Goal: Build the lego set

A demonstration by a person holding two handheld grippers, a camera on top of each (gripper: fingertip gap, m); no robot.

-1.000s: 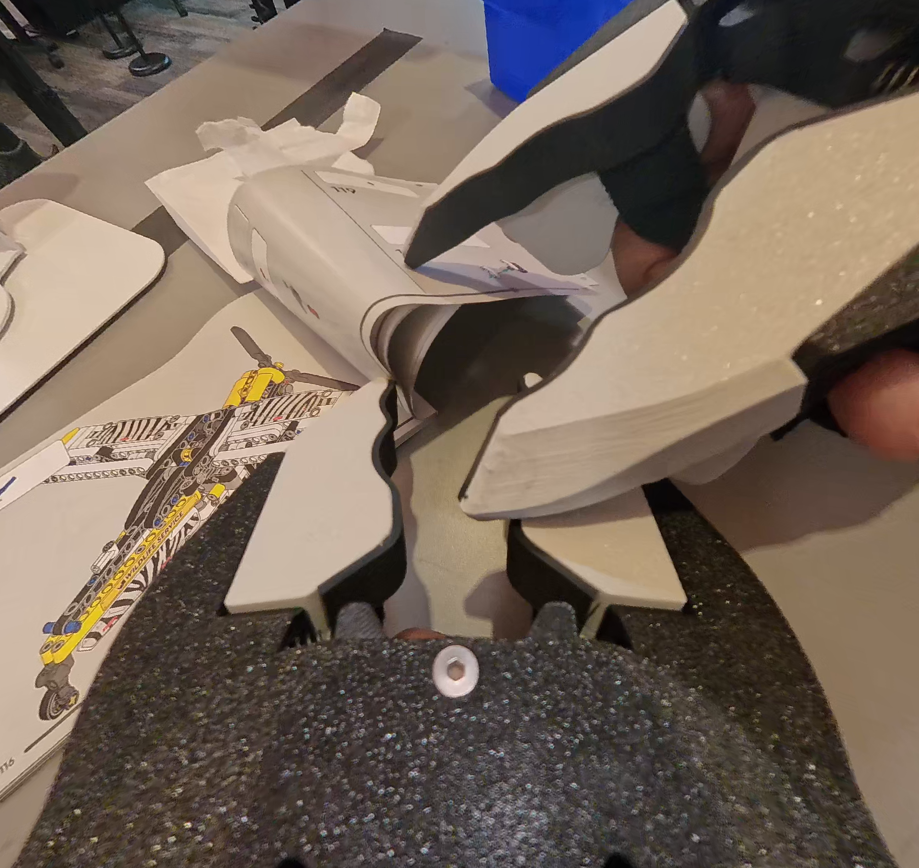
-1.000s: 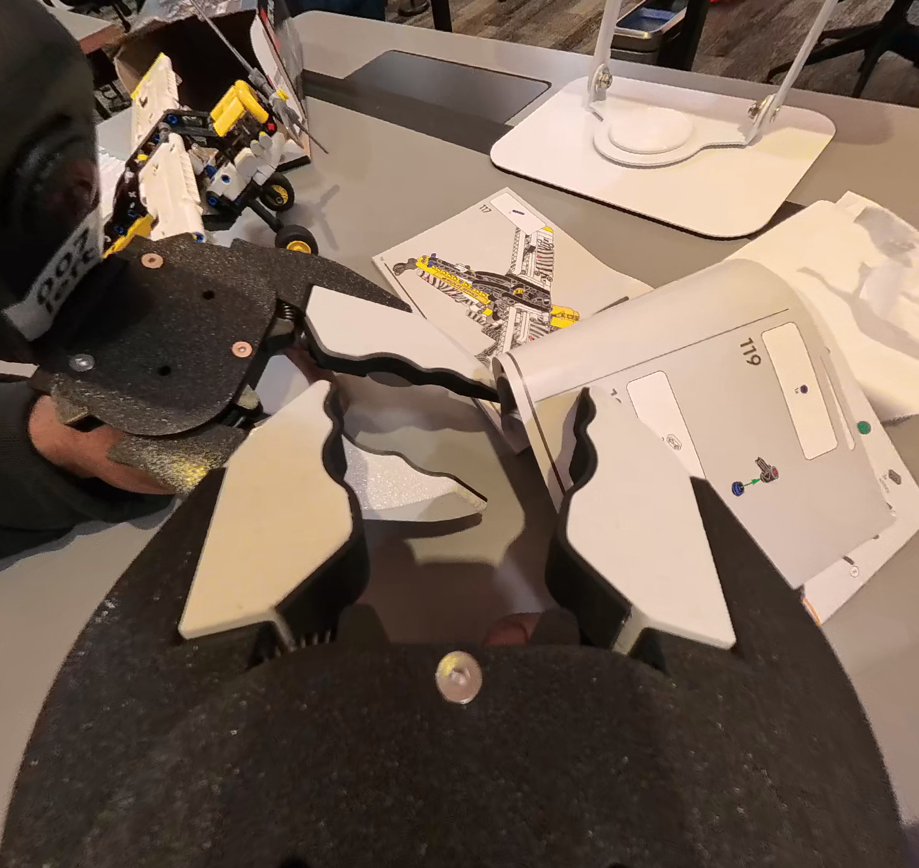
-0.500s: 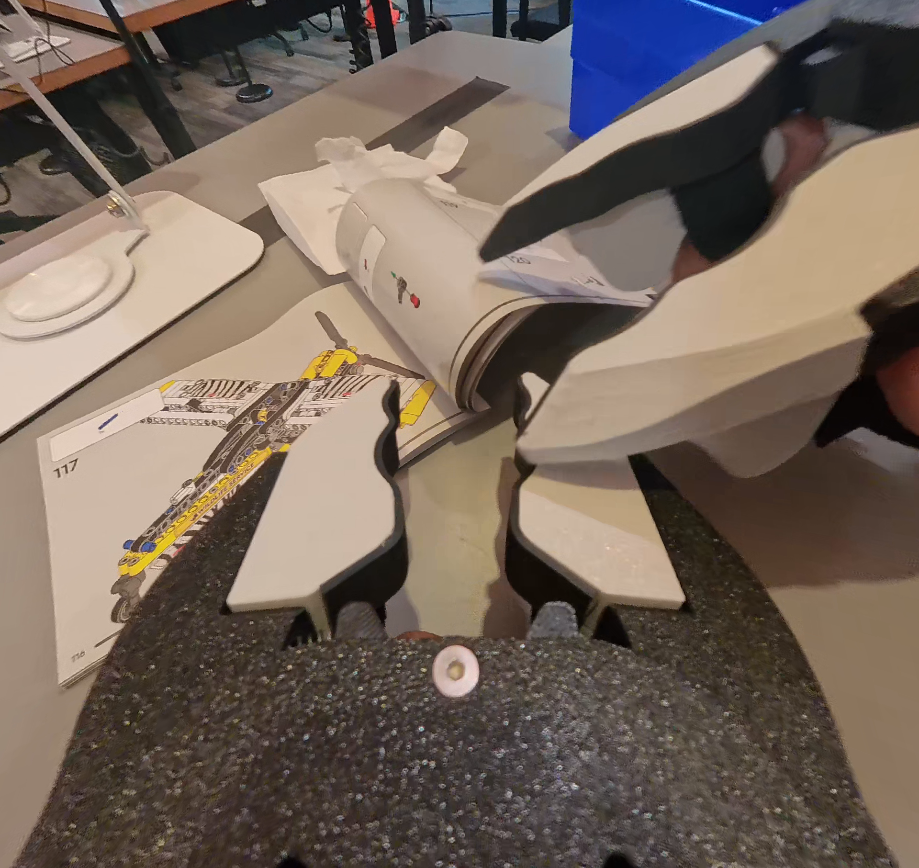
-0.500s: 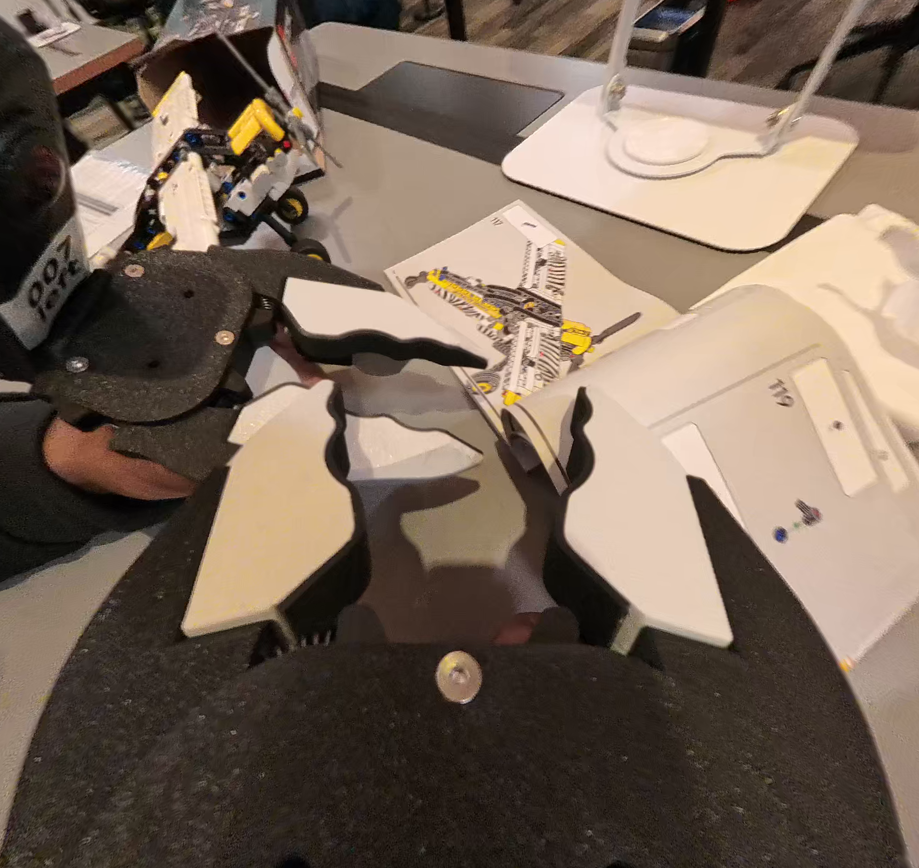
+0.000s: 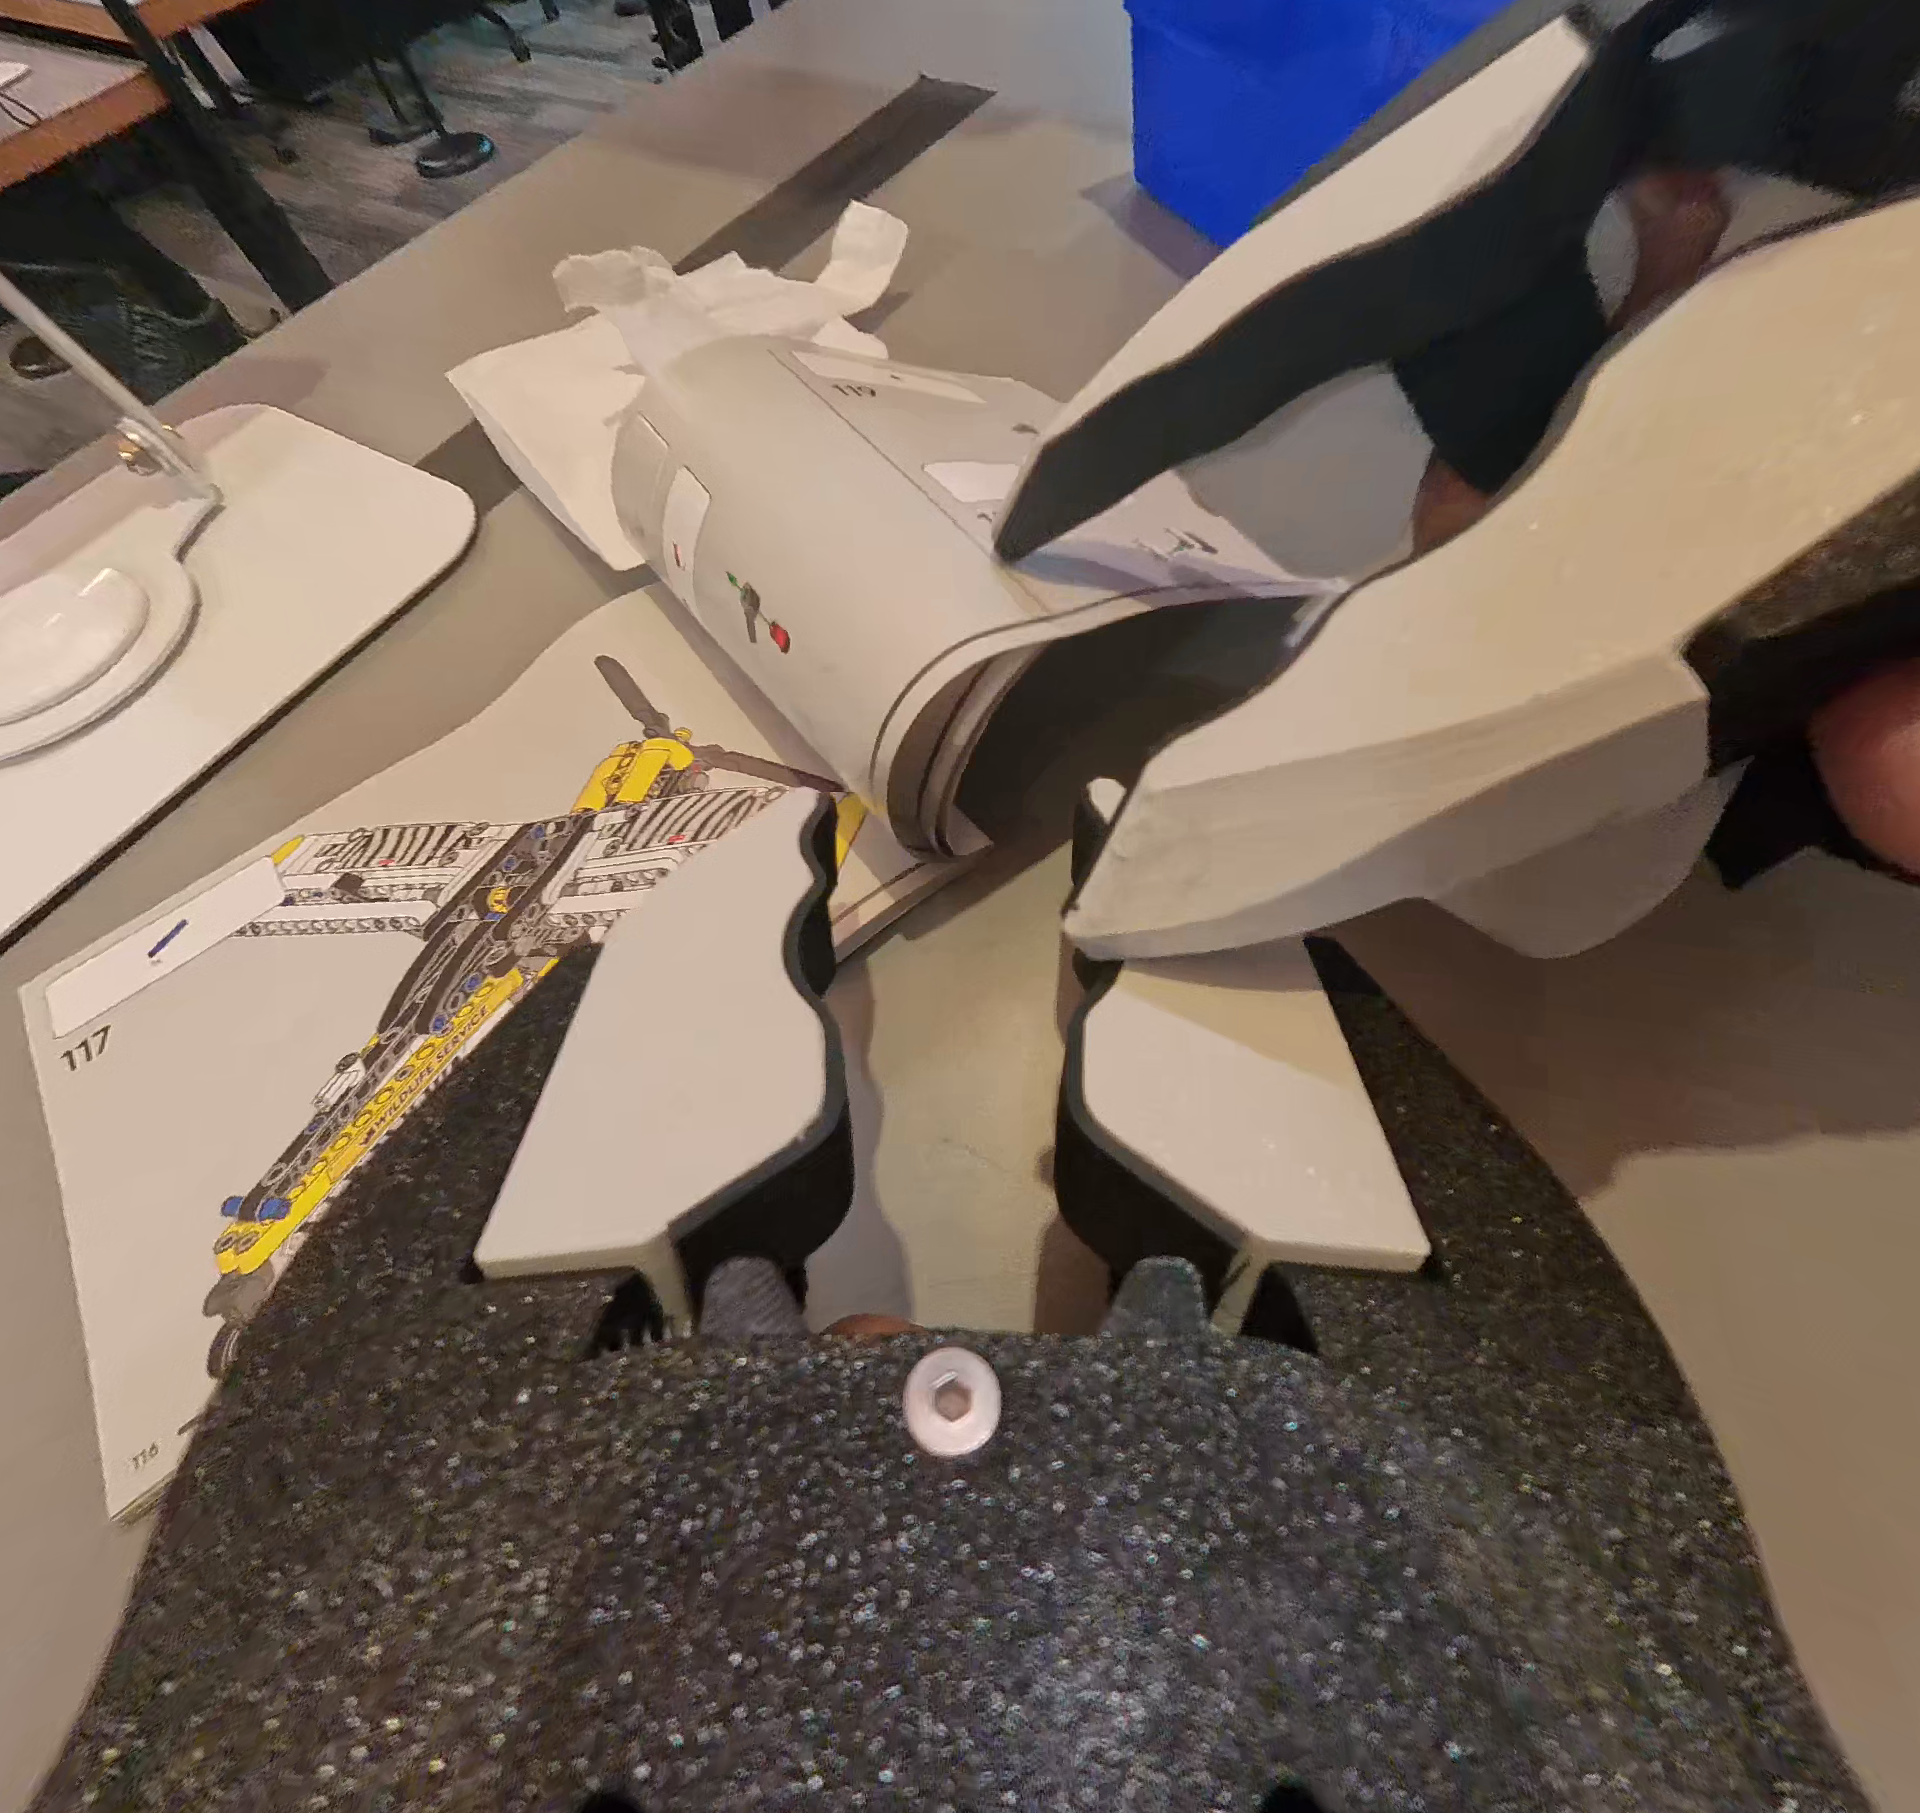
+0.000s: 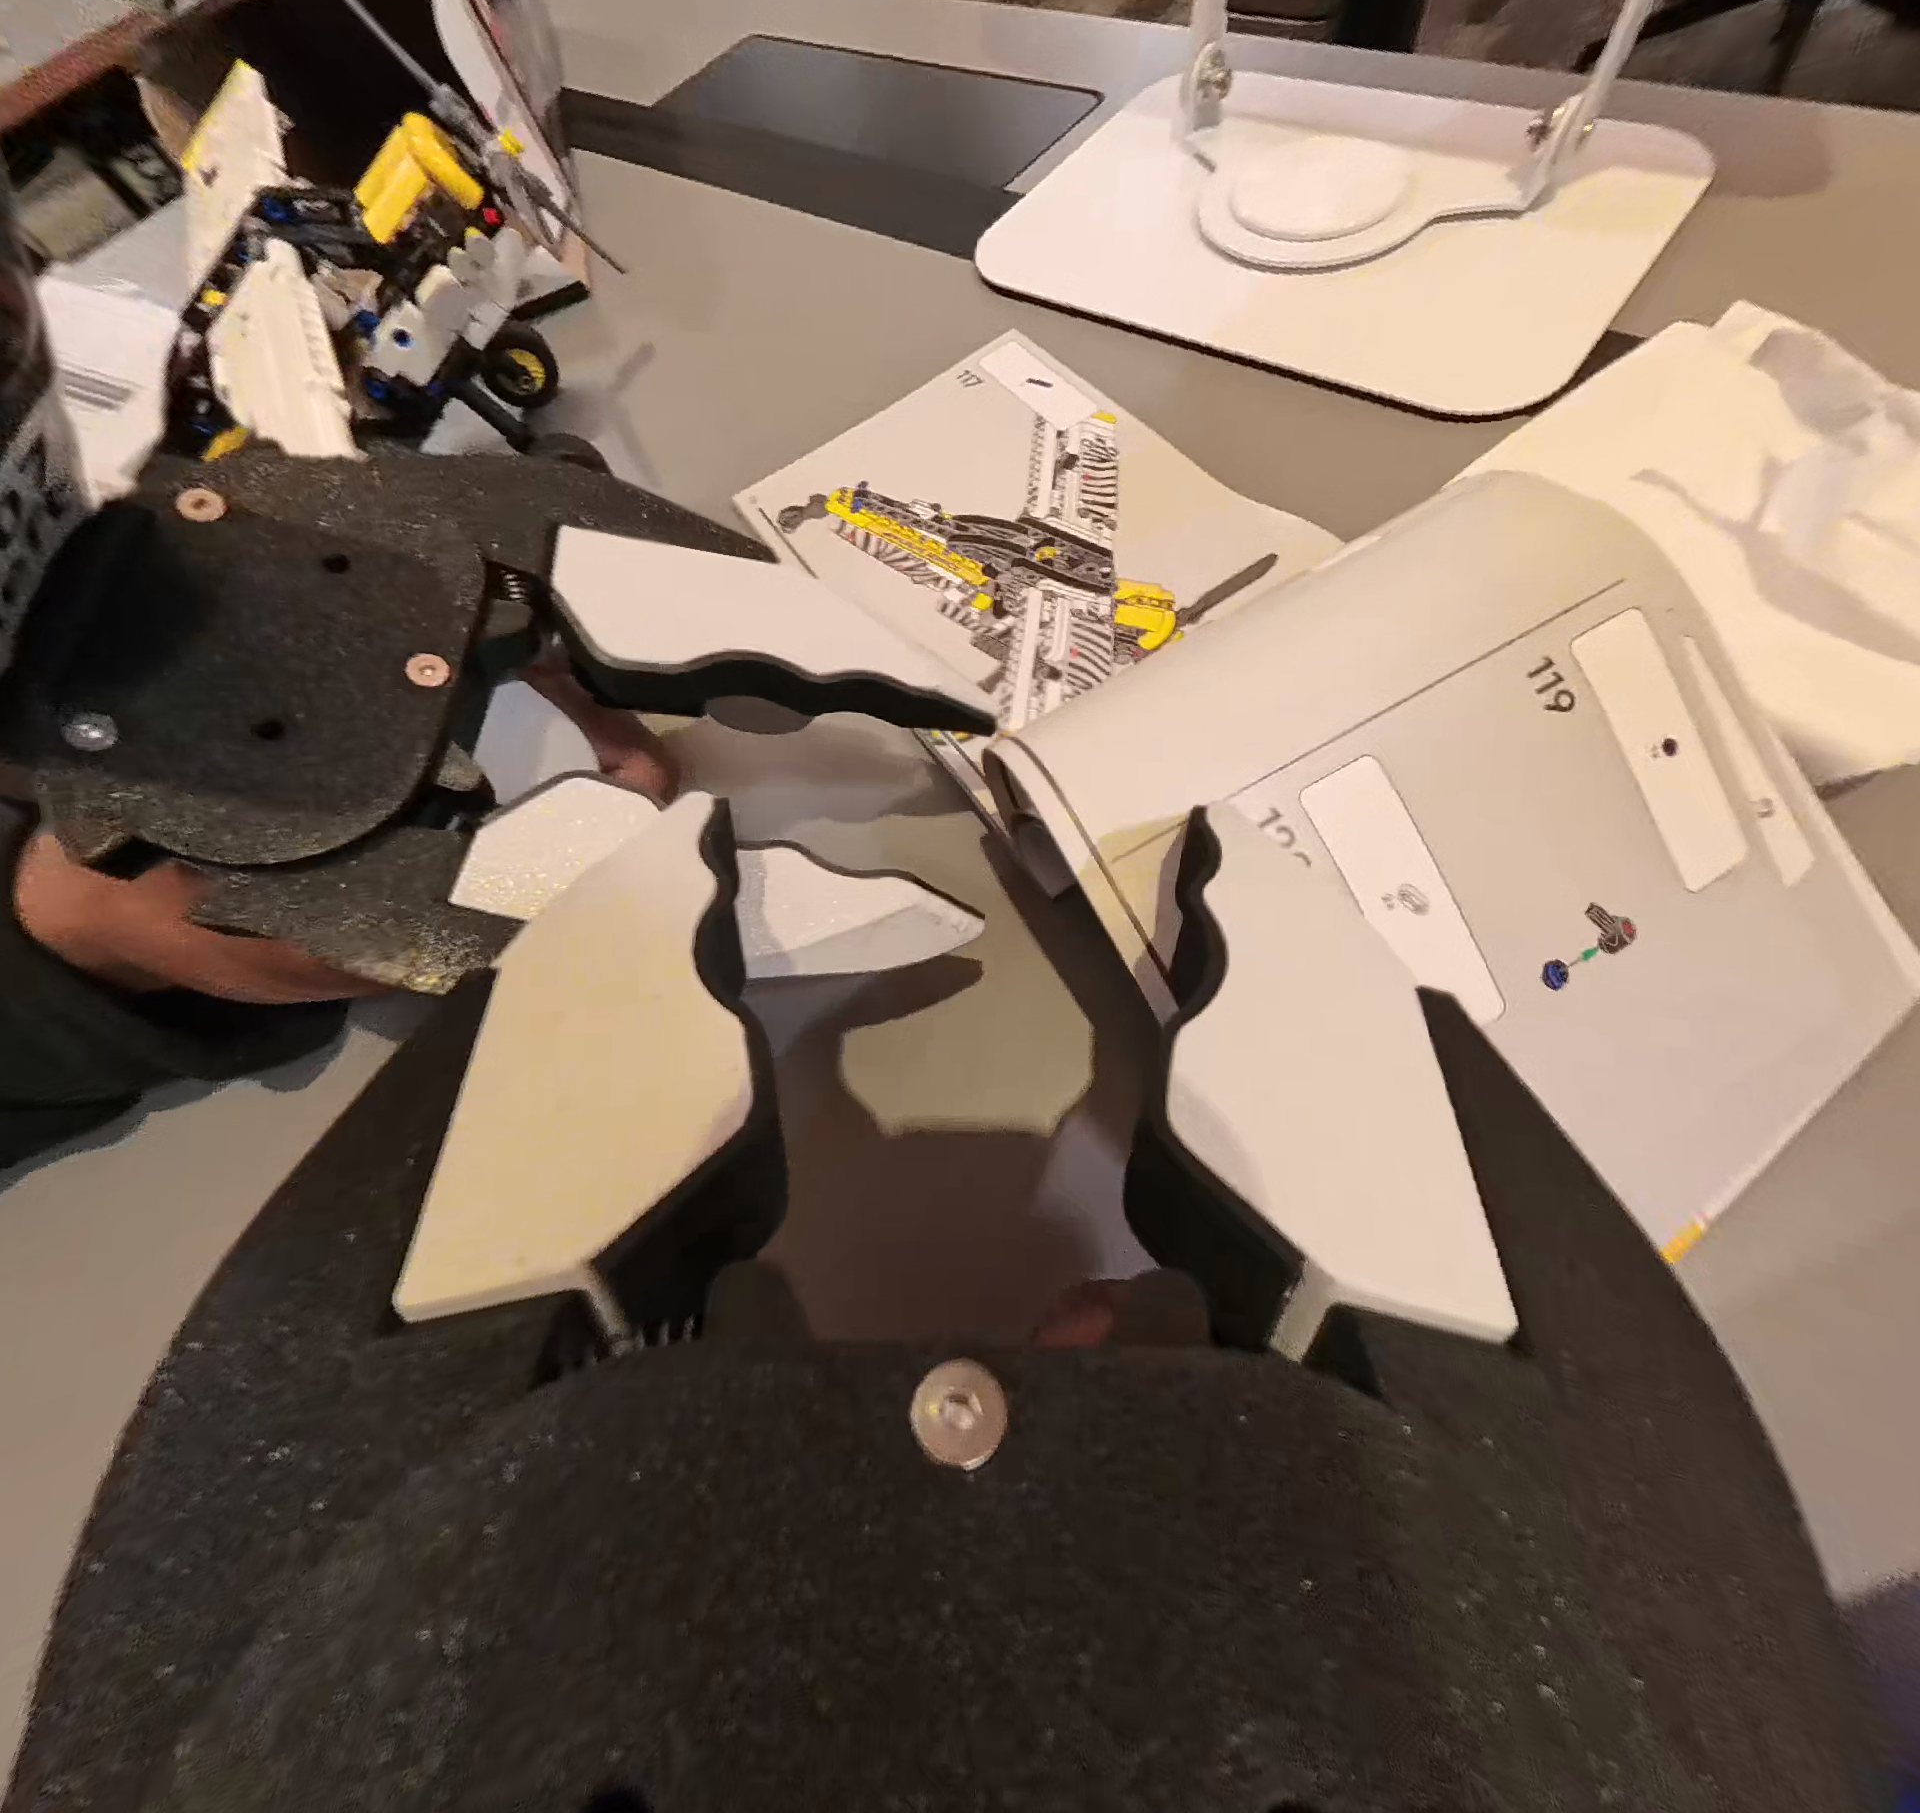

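— How are your two grippers posed?

— My left gripper (image 5: 951,890) sits low over the grey table (image 5: 1714,1088), fingers spread and level, pinching nothing. Its far fingertip touches the near edge of the open instruction booklet (image 5: 312,984). My right gripper (image 6: 961,859) comes in from the other side, jaws wide apart. One finger (image 5: 1195,433) lies on top of the curled pages (image 5: 831,558), the other reaches under the arch; I cannot tell whether either presses.

— Which way does the booklet run?

— The page roll's long axis runs from my grippers towards the crumpled white paper (image 5: 727,293).

— Counts?

— One booklet, one brick-built helicopter model (image 6: 343,288), one white lamp base (image 6: 1351,236), one blue bin (image 5: 1299,28).
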